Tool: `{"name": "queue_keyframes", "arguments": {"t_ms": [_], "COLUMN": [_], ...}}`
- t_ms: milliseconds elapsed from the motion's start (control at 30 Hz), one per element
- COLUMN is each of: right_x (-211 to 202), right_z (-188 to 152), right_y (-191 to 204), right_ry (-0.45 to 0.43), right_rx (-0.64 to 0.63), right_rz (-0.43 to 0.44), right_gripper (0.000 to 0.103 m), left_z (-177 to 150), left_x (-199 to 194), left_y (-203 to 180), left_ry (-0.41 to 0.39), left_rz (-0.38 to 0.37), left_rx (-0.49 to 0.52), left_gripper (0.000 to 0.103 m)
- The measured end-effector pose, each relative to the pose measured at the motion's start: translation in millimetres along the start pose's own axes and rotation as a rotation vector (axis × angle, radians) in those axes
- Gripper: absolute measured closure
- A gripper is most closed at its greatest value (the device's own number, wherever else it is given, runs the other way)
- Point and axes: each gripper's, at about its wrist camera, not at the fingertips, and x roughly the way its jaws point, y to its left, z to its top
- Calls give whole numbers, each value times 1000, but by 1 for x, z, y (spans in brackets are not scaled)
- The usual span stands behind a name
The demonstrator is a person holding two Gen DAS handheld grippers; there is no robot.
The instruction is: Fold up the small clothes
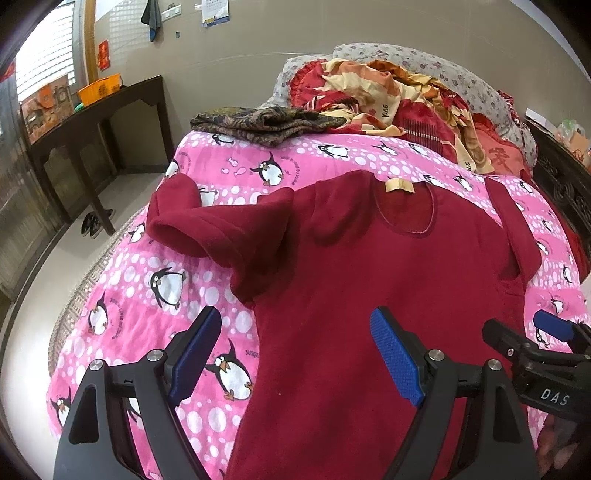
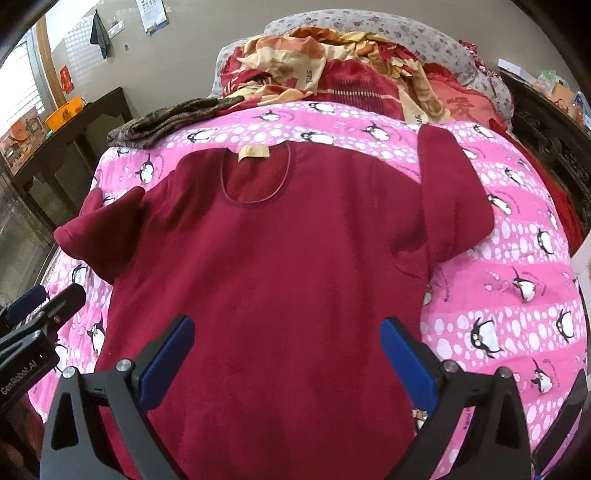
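Your red shirt [image 2: 280,266] lies flat, front up, on the pink penguin blanket [image 2: 517,295], collar toward the heaped bedding [image 2: 332,74] beyond it. Your left gripper [image 1: 295,354] hangs wide open over the shirt's left hem, holding nothing. Your right gripper [image 2: 288,362] is equally spread above the shirt's lower middle, also empty.

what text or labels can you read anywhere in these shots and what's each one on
"DAS" on the right tongs body.
"GenRobot.AI" on the left tongs body.
"JOAG", seen reversed, on the floral quilt.
Tan neck tag on the red top: unreadable.
Wall calendar: too small to read.
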Motion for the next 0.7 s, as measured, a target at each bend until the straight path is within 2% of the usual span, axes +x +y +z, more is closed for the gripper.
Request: {"name": "queue_keyframes", "arguments": {"t_ms": [433,700], "right_x": [20,29], "right_z": [9,11], "right_y": [26,35], "right_ry": [9,26], "right_rx": [-3,-9], "right_rz": [28,41], "right_gripper": [1,1], "left_z": [6,13], "left_x": [14,23], "left_y": [28,59], "left_ry": [17,22], "left_rz": [18,44], "left_rx": [-54,-101], "left_gripper": [37,37]}}
